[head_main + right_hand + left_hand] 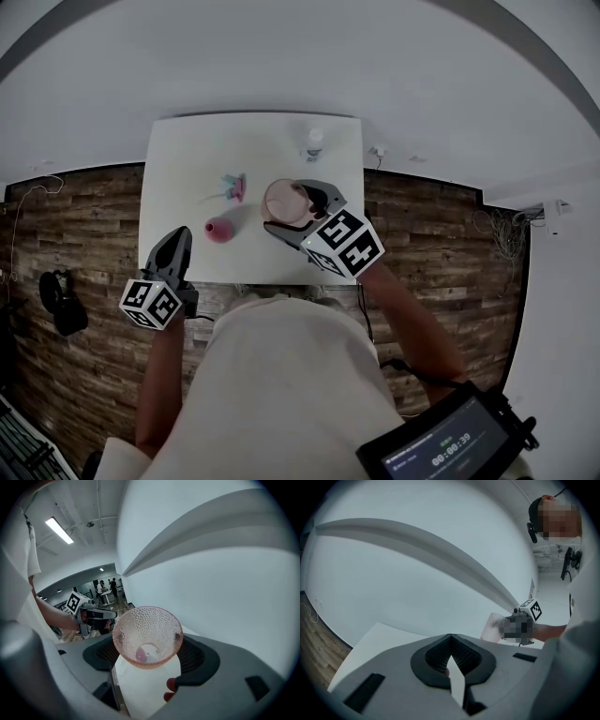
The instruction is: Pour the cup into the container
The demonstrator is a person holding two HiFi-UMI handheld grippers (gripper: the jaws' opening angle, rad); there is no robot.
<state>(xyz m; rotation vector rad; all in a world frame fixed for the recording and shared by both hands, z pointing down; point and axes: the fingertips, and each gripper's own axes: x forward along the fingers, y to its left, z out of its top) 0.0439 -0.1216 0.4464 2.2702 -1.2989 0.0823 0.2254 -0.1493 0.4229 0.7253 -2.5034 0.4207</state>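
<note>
My right gripper [292, 214] is shut on a clear pinkish dimpled cup [284, 199], held upright above the white table [187, 150]. In the right gripper view the cup [147, 637] sits between the dark pads [193, 657] with its mouth towards the camera, and something small and pink lies at its bottom. A small round pink container [218, 230] stands on the table to the cup's left. My left gripper [178, 236] hovers by the table's near left edge, shut and empty; its jaws [451, 641] meet with nothing between them. In the left gripper view, the cup [494, 626] shows at the right.
A small bottle with a white cap [314, 141] stands at the table's far edge. A pink and blue object [234, 187] lies near the middle. Wooden flooring [84, 225] surrounds the table, and a white wall rises behind it.
</note>
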